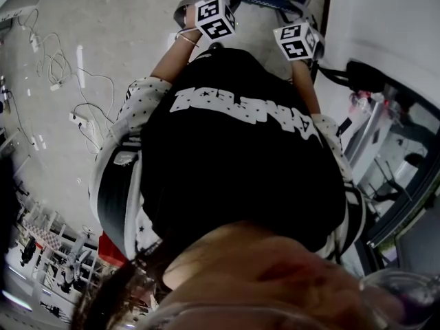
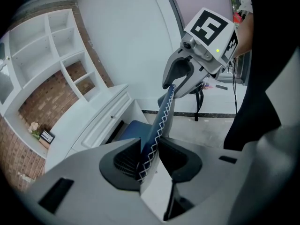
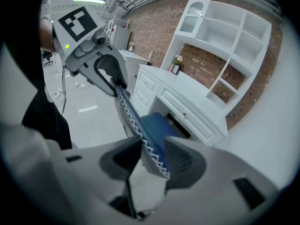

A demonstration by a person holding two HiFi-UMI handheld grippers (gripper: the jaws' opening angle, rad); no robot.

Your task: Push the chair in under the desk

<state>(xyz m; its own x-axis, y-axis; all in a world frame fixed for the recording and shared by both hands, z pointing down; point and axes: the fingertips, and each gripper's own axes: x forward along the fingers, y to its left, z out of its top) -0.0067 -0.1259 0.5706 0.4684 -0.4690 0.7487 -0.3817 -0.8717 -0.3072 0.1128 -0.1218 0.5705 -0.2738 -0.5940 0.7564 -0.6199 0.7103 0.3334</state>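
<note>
Left claw [image 2: 151, 159] and right claw [image 3: 152, 161] are each clamped on the blue chair's backrest [image 2: 161, 114], with its seat [image 3: 154, 122] at the white tabletop's [image 3: 187, 89] front edge, so I'd push both evenly and straight in, or it'll skew into the drawers [image 3: 146, 86].

**A:** What kind of place was shown?

**B:** A mock home study, set up inside a larger test hall.

**A:** What marked the study?

**B:** A brick wall [image 3: 154, 25], a white shelf unit [image 3: 227, 36], a white desk [image 3: 187, 95] with drawers, and a small pot of flowers [image 3: 176, 60] on its top.

**A:** And the hall?

**B:** A bare grey floor [image 1: 130, 33] strewn with cables [image 1: 58, 67] and a power strip [image 1: 79, 119], and a strip light [image 3: 89, 1] overhead.
</note>
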